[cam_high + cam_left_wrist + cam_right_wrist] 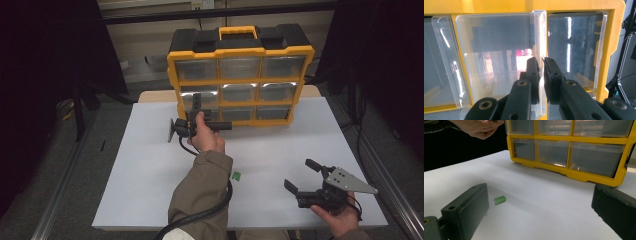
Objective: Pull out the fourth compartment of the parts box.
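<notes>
The person is wearing a tan-olive jacket; its left sleeve (202, 192) is showing creases and a paler cuff edge at the near end. The left gripper (541, 62) is showing matte black jaws with round screw holes along the links. A thick black cable (200, 215) is trailing from it in a loop. The right gripper (305, 175) is also wearing black, blocky jaws, and is carrying a grey three-cornered plate (350, 181) dotted with small holes on top.
</notes>
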Motion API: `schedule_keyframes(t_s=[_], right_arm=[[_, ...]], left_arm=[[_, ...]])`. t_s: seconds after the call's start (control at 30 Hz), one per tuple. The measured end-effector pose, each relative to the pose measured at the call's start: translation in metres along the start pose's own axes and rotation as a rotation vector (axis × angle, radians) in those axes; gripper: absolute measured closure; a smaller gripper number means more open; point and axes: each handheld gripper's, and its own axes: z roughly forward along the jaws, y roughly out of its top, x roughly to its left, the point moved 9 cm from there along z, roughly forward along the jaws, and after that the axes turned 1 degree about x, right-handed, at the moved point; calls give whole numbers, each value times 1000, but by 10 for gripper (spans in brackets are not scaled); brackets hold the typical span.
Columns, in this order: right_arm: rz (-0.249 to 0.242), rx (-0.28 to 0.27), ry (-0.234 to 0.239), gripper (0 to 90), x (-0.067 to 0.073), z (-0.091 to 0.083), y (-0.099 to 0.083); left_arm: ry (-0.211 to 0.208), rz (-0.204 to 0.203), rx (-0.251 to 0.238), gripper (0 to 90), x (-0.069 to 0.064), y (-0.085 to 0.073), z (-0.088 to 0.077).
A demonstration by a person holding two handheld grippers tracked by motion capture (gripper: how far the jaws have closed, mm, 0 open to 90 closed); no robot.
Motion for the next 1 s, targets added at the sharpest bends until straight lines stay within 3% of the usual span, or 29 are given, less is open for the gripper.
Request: schedule_keyframes(t_s=[0.07,0.13,0.23,0.27,0.3,0.37,0.4,0.43,0.47,0.6,0.63,0.7,0.73,0.93,0.97,1.0], right_arm=[[2,1,-2,11,0,0,0],[14,-1,-6,11,0,0,1],[13,-4,-9,11,0,0,1],[13,-3,-8,11,0,0,1],[14,-3,-8,11,0,0,1],[9,-2,-8,11,0,-1,1],[7,-2,-8,10,0,-1,1],[7,-2,-8,10,0,-1,1],[8,-1,-8,10,0,-1,1],[9,-7,-11,10,0,-1,1],[8,-7,-11,10,0,0,1],[9,-6,-11,10,0,0,1],[9,-6,-12,10,0,0,1],[4,-5,-10,10,0,-1,1],[4,-6,-9,10,0,-1,1],[2,-5,-8,10,0,-1,1]], left_arm=[[8,14,11,832,1,-1,-2],[12,-12,-7,833,-1,0,-2],[7,-10,-6,833,-2,1,-5],[4,22,25,833,0,-1,-9],[1,-3,7,834,-2,0,-8],[5,-9,8,834,-2,1,-10],[4,20,30,834,-1,-1,-12],[6,23,40,834,0,-2,-14],[13,-4,21,838,-2,0,-13],[2,-17,10,845,-2,0,-15],[3,5,28,846,-1,-1,-16],[0,-11,20,846,-2,0,-16],[-1,1,27,846,-1,0,-17],[-10,-11,18,846,-2,0,-21],[-4,13,39,847,-1,-1,-22],[-7,-12,21,846,-3,0,-22]])
